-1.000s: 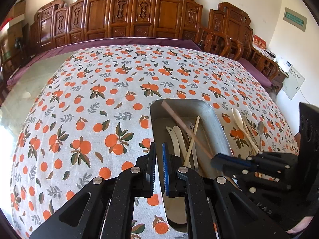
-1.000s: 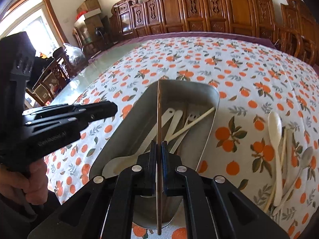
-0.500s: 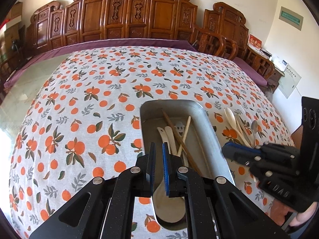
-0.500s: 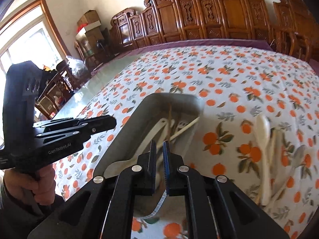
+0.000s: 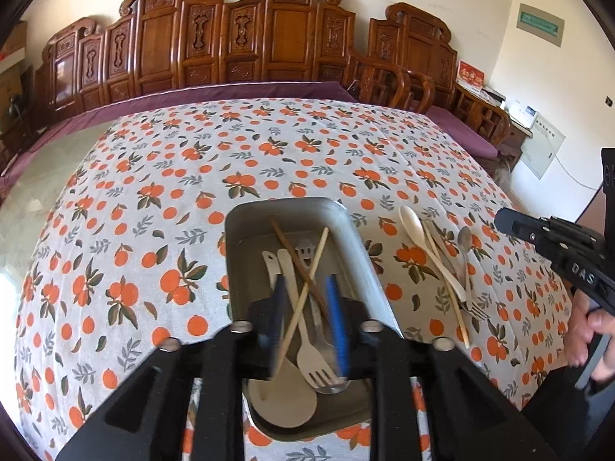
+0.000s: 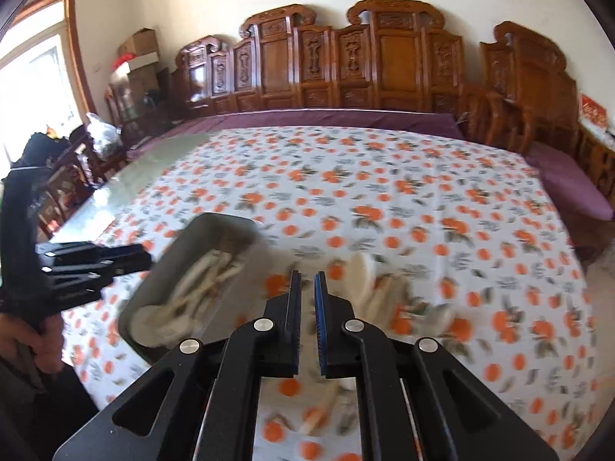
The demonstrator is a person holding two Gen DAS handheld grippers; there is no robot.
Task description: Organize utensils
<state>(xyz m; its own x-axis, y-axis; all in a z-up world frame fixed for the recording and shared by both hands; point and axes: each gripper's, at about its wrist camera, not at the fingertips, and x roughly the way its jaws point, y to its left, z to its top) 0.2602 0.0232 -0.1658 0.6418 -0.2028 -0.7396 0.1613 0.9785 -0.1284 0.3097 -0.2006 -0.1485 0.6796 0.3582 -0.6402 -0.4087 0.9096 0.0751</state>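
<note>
A grey metal tray on the orange-print tablecloth holds a dark wooden chopstick, a pale chopstick, a cream fork, a cream spoon and other utensils. My left gripper hovers over the tray, open and empty. Loose utensils lie right of the tray: a cream spoon, a metal spoon, a fork. My right gripper is slightly open and empty, above the cloth between the blurred tray and the loose utensils.
Carved wooden chairs line the far side of the table. A purple cloth edge runs along the back. The right gripper body shows at the right of the left wrist view; the left one at the left of the right wrist view.
My right gripper let the dark chopstick go into the tray, drew back and swung right towards the loose utensils. My left gripper opened and rose a little over the tray.
</note>
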